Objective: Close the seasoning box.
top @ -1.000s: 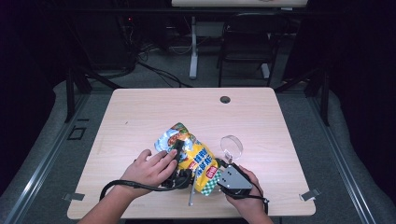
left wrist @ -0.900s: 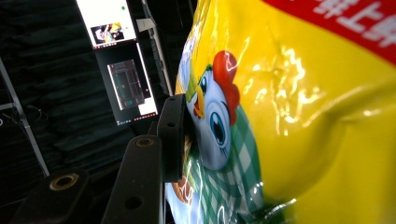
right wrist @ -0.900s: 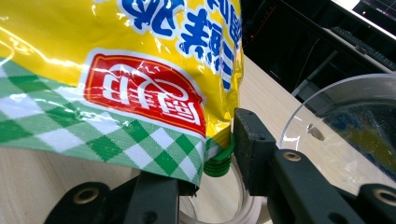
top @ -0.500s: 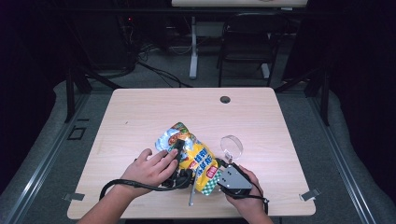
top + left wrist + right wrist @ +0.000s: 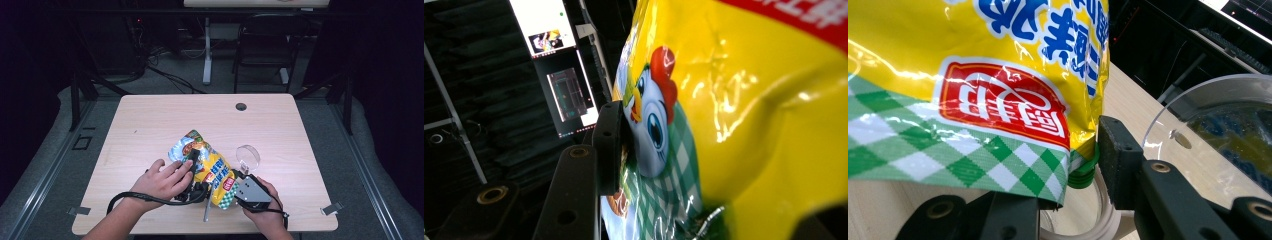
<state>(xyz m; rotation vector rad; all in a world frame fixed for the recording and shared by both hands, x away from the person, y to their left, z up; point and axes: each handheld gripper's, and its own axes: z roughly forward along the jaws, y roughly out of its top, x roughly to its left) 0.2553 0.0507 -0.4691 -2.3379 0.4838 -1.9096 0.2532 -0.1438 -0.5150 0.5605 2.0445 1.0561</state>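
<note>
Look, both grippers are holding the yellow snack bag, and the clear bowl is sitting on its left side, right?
Not quite. The clear bowl sits on the bag's right side, as the high view shows. The rest holds: the left gripper and the right gripper both grip the yellow snack bag, with the jaws closed on its edges in the two gripper views.

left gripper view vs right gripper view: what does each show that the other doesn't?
Left gripper view alone: a cartoon chicken printed on the bag, and lit monitors in the dark behind. Right gripper view alone: a red logo, blue lettering, a green cap, a clear dish and the wooden table. Both: the yellow snack bag with green check pattern, sitting between black jaws.
</note>
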